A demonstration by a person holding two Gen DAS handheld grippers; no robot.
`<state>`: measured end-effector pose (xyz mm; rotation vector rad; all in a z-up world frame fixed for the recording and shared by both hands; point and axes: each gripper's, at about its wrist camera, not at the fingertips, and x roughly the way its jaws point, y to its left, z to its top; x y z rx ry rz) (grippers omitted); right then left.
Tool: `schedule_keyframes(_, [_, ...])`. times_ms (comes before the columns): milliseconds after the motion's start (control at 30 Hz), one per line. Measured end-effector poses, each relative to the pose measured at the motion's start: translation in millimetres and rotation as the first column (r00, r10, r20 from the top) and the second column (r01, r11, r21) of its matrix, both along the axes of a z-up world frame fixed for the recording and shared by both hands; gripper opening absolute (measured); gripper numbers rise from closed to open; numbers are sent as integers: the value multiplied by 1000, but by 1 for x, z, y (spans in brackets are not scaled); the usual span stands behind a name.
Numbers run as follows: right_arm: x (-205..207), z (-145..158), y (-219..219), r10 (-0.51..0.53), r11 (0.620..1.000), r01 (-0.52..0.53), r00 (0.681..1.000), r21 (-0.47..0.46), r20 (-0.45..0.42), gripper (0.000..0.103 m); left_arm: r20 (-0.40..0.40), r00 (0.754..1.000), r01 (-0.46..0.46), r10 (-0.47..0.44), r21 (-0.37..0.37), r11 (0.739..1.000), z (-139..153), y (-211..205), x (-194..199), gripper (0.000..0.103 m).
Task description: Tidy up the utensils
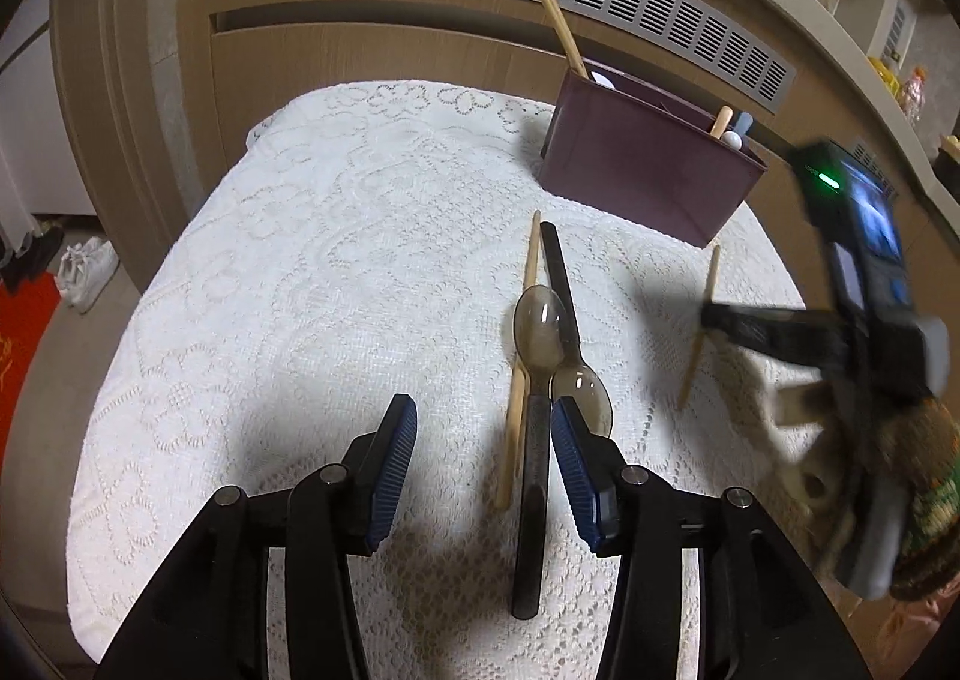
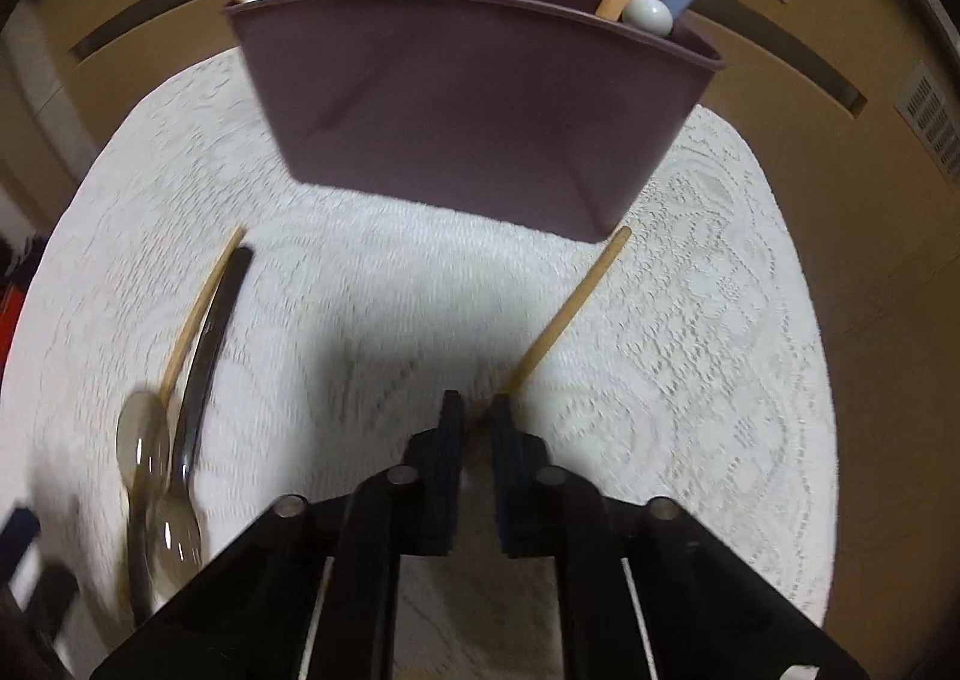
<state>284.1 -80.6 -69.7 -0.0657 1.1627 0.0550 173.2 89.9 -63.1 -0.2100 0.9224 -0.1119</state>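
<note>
L gripper [image 1: 483,443], blue ribbed pads: jaws spread, nothing between them. It hangs above the white lace tablecloth [image 1: 300,260], just left of the loose utensil cluster; its right-hand pad overlaps the nearer spoon bowl in view, contact cannot be told.

Cluster, centre of table, L to R:
- Pale wooden chopstick [image 1: 516,398], flat on cloth, running away from camera.
- Two smoky translucent plastic spoons [image 1: 540,323], laid head-to-tail, dark handles crossing, touching the chopstick.

Handling, judged: spoons are light, stiff, glossy, so likely slippery on the bowl. Take hold on the flat dark handle [image 1: 531,500] near mid-length, not the curved bowl. Chopstick is thin, light, prone to roll; pinch across the shaft near the middle. Parts overlap, so lifting one may drag the others.

Further R: second pale wooden chopstick [image 2: 570,314], lying apart from the cluster, far tip near the base of the holder.

R gripper [image 2: 477,416]: jaws pressed nearly together on the near end of this chopstick; shaft runs out between the tips toward the holder. Frame is blurred, so pad contact is judged, not crisp. Grip is at one end; expect the long free end to swing.

Back R of table: dull purple plastic divided utensil holder [image 2: 468,98], upright. L compartment holds chopsticks plus a white spoon; R compartment holds a tan handle, a blue handle, a white rounded end.

Status, judged: part sorted; two spoons and two chopsticks are not yet in the holder.
</note>
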Motion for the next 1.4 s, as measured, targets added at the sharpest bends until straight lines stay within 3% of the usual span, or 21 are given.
schedule_keyframes(167, [-43, -2, -25, 45, 998, -42, 998, 54, -47, 2, -34, 999, 25, -26, -36, 999, -8, 1, 2, 53])
schedule_keyframes(267, [-68, -9, -48, 34, 991, -24, 997, 134, -76, 3, -42, 997, 56, -58, -38, 998, -10, -5, 8, 57])
schedule_keyframes(400, [-90, -7, -63, 58, 989, -56, 998, 135, -14, 4, -40, 991, 124, -125, -28, 992, -11, -21, 31, 59])
schedule_keyframes(533, [-111, -2, -59, 86, 991, -90, 995, 101, 43, 19, -104, 985, 135, -134, 4, 991, -29, -34, 63, 59])
schedule_keyframes(600, [-116, -1, -56, 91, 992, -97, 994, 87, 66, 29, -88, 989, 125, -122, 31, 992, -30, -38, 71, 58])
schedule_keyframes(667, [-115, 0, -54, 102, 992, -108, 992, 71, 80, 34, -87, 988, 130, -126, 36, 991, -30, -41, 76, 50])
schedule_keyframes(700, [-114, 1, -49, 116, 991, -121, 989, 60, 88, 36, -82, 987, 138, -135, 28, 990, -30, -42, 78, 37])
schedule_keyframes(733, [-115, 3, -46, 127, 990, -133, 987, 52, 96, 44, -77, 986, 148, -146, 12, 989, -30, -43, 79, 31])
schedule_keyframes(767, [-117, 6, -42, 142, 988, -147, 983, 38, 113, 52, -74, 986, 148, -147, 10, 989, -30, -42, 79, 31])
schedule_keyframes(867, [-117, 17, -24, 184, 982, -187, 967, 1, 174, 59, -45, 990, 132, -131, 9, 991, -25, -36, 70, 31])
schedule_keyframes(967, [-117, 28, -9, 221, 973, -231, 948, 20, 229, 69, -4, 996, 91, -91, -37, 995, -14, -16, 51, 31])
schedule_keyframes(1167, [-104, 39, 40, 312, 927, -357, 903, 115, 295, 70, 29, 999, -15, 18, -122, 992, -2, 25, 19, 31])
schedule_keyframes(1233, [-94, 34, 62, 325, 920, -371, 902, 127, 283, 70, 34, 999, -32, 37, -134, 990, 0, 33, 13, 31])
schedule_keyframes(1333, [-78, 19, 87, 331, 928, -363, 907, 88, 261, 68, 41, 998, -41, 46, -131, 991, 3, 39, 6, 31])
schedule_keyframes(1400, [-70, 8, 95, 332, 935, -351, 915, 49, 230, 61, 42, 998, -42, 47, -129, 991, 5, 42, 1, 31])
